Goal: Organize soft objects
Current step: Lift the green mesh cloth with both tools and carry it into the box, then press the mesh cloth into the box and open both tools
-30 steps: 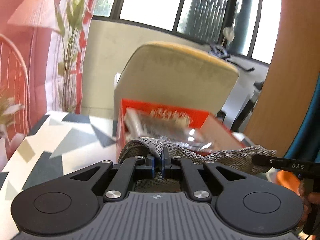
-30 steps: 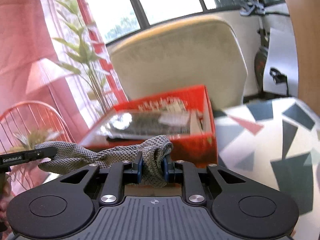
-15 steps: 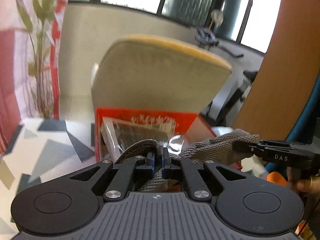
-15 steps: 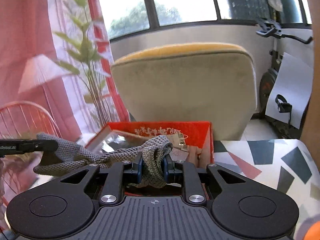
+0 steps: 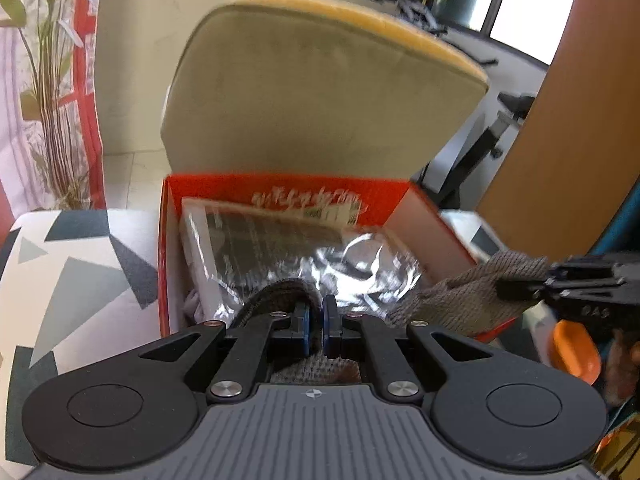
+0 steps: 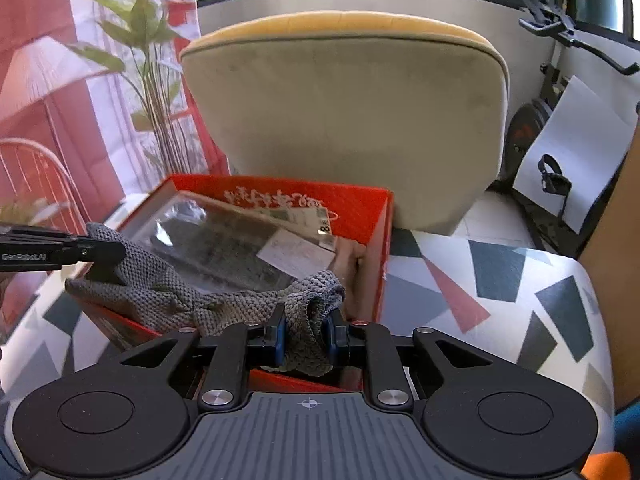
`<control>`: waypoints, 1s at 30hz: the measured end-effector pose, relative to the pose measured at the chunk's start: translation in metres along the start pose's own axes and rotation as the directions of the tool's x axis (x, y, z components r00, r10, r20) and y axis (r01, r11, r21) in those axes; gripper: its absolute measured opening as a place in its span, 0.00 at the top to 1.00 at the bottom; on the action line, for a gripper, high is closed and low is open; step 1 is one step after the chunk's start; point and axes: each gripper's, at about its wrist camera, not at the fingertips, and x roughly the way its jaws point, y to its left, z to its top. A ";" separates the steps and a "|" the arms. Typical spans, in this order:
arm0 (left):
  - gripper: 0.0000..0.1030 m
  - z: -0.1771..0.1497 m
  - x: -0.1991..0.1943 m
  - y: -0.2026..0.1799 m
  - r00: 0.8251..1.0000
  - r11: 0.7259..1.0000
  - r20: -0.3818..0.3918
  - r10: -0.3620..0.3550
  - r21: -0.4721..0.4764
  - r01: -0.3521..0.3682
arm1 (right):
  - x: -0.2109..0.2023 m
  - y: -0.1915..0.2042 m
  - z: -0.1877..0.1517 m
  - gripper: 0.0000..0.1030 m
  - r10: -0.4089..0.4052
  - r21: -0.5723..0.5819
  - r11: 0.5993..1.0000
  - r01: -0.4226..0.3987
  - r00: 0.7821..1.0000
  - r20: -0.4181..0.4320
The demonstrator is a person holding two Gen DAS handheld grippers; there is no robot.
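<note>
A grey knitted cloth [image 6: 176,300] hangs stretched between both grippers, above the near edge of a red cardboard box [image 6: 360,204]. My right gripper [image 6: 306,328] is shut on a bunched end of the cloth. My left gripper [image 5: 314,320] is shut on the other end of the cloth [image 5: 460,300], and its dark tip [image 6: 84,252] shows at the left in the right wrist view. The right gripper's tip [image 5: 560,280] shows at the right edge in the left wrist view. Inside the red box [image 5: 280,188] lies a dark item in shiny clear plastic wrap [image 5: 304,248].
The box stands on a table with a white cloth of grey and red triangles [image 6: 500,280]. Behind it is a beige chair back with a yellow top [image 6: 348,120]. A plant [image 6: 148,80], red curtains, an exercise bike [image 6: 560,80] and a wooden panel [image 5: 568,140] surround the table.
Both grippers have carried the cloth nearer to the red box, which now looks larger and is seen more from above. The cloth stays held at both ends.
</note>
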 end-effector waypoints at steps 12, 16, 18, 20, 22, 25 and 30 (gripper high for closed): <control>0.93 -0.002 0.023 0.005 0.994 0.998 -0.097 0.048 0.035 -0.045 | 0.063 0.015 0.007 0.83 0.059 0.006 0.998 -0.058 0.992 -0.112; 0.93 -0.003 0.029 0.006 0.992 0.998 -0.113 0.050 0.039 -0.046 | 0.082 0.017 0.006 0.83 0.049 0.015 0.999 -0.047 0.988 -0.145; 0.93 -0.003 0.031 0.006 0.992 0.998 -0.116 0.050 0.038 -0.045 | 0.089 0.018 0.005 0.83 0.055 0.019 0.998 -0.052 0.985 -0.166; 0.93 -0.004 0.031 0.004 0.992 0.998 -0.117 0.048 0.035 -0.045 | 0.096 0.018 0.003 0.83 0.057 0.018 0.998 -0.054 0.981 -0.188; 0.93 -0.003 0.032 0.003 0.992 0.998 -0.119 0.049 0.034 -0.045 | 0.102 0.018 0.002 0.83 0.059 0.022 0.998 -0.056 0.977 -0.205; 0.93 -0.004 0.032 0.004 0.991 0.998 -0.123 0.050 0.034 -0.047 | 0.107 0.018 0.001 0.83 0.061 0.025 0.998 -0.056 0.972 -0.226; 0.93 -0.005 0.033 0.004 0.990 0.998 -0.128 0.053 0.028 -0.050 | 0.115 0.019 0.001 0.83 0.062 0.035 0.998 -0.054 0.963 -0.262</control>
